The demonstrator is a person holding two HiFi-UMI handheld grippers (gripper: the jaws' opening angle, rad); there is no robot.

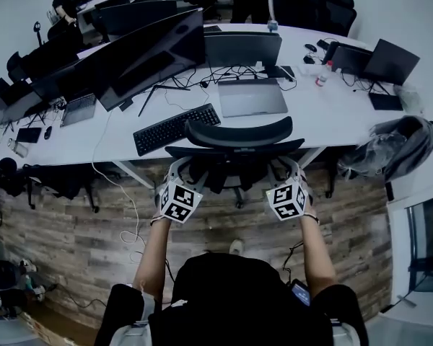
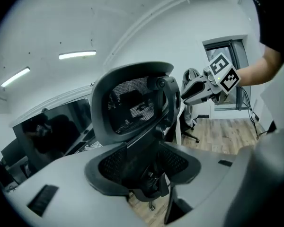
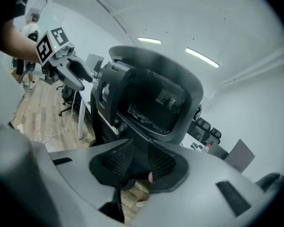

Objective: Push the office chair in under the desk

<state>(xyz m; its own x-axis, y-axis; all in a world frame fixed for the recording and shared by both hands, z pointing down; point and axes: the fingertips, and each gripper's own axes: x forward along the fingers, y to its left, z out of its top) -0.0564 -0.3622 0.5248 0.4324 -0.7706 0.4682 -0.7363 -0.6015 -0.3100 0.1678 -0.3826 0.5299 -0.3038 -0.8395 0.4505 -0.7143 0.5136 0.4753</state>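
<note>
- L gripper (image 1: 179, 171): jaws are held part-spread, w/ the top edge of the chair (image 1: 234, 156) back between them, left of the headrest (image 1: 238, 132).
- R gripper (image 1: 292, 170): jaws are pinched on the same edge, right of the headrest.
- Chair is set facing the desk (image 1: 332, 114), at its near edge, in front of keyboard (image 1: 177, 128) & laptop (image 1: 251, 96).
- Wood floor (image 1: 79, 229) is seen below.
</note>
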